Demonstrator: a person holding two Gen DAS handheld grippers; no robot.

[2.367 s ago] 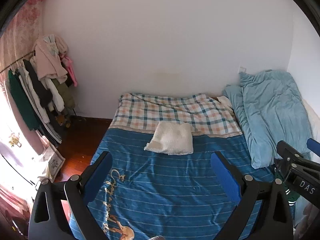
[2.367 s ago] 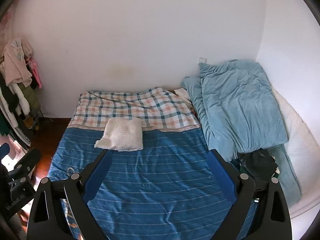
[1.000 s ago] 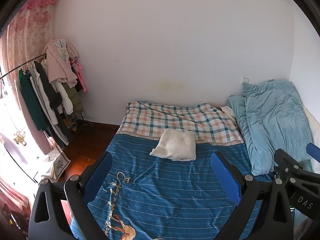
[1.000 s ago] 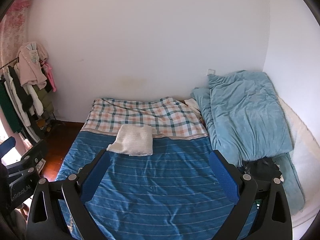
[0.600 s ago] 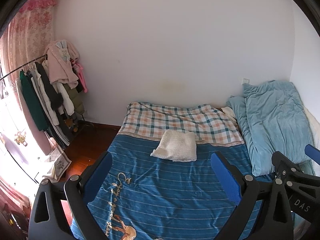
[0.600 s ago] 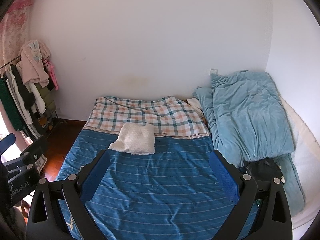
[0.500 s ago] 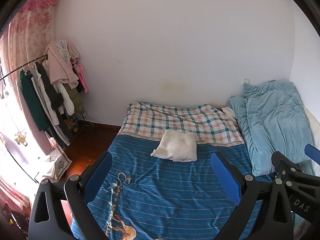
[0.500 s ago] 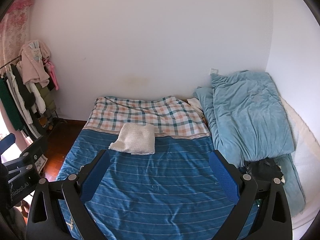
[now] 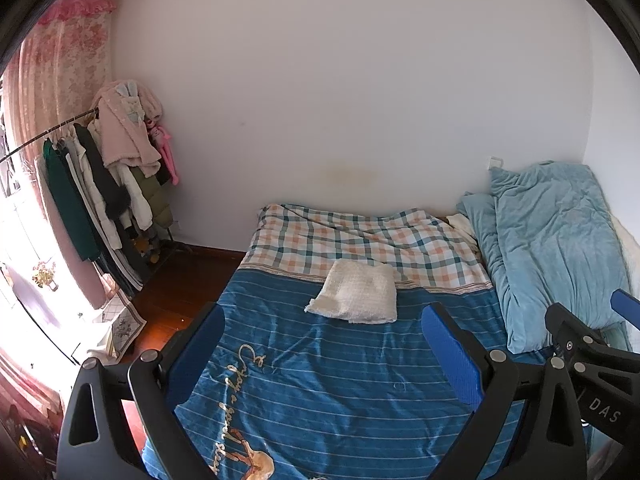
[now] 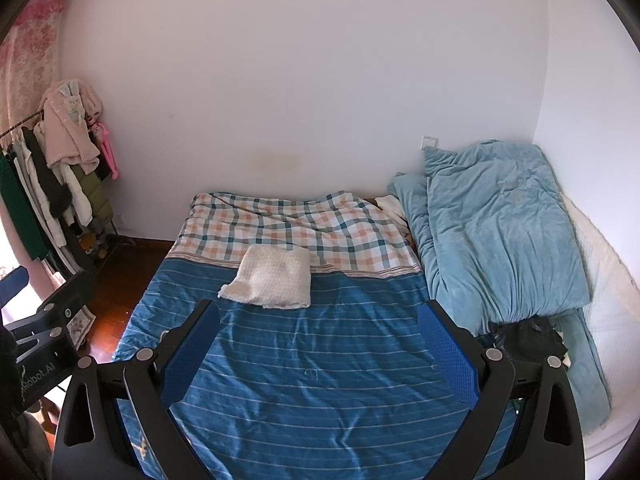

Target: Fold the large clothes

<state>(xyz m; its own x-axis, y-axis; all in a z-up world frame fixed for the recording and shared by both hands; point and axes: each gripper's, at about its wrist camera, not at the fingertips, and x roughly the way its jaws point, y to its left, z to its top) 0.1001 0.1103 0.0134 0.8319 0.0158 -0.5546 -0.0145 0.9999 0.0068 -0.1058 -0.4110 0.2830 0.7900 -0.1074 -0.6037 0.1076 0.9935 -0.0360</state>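
a bed (image 10: 304,400) draped in a smooth blue striped cover (image 9: 340,380) and a plaid sheet (image 10: 296,228) fills the room below a bare white wall (image 10: 300,80), with a rumpled, plush teal duvet (image 10: 500,232) heaped along its right edge and a rail of hanging clothes (image 9: 100,184) on the left beside a pink floral curtain (image 9: 68,60). a small dark garment (image 10: 528,336) lies bunched at the foot of the duvet. the folded cream knit garment (image 10: 272,278), nubbly and roughly square, rests where stripes meet plaid, well ahead of the left gripper (image 9: 324,348) and right gripper (image 10: 320,344), both released with blue pads spread wide and nothing between them.
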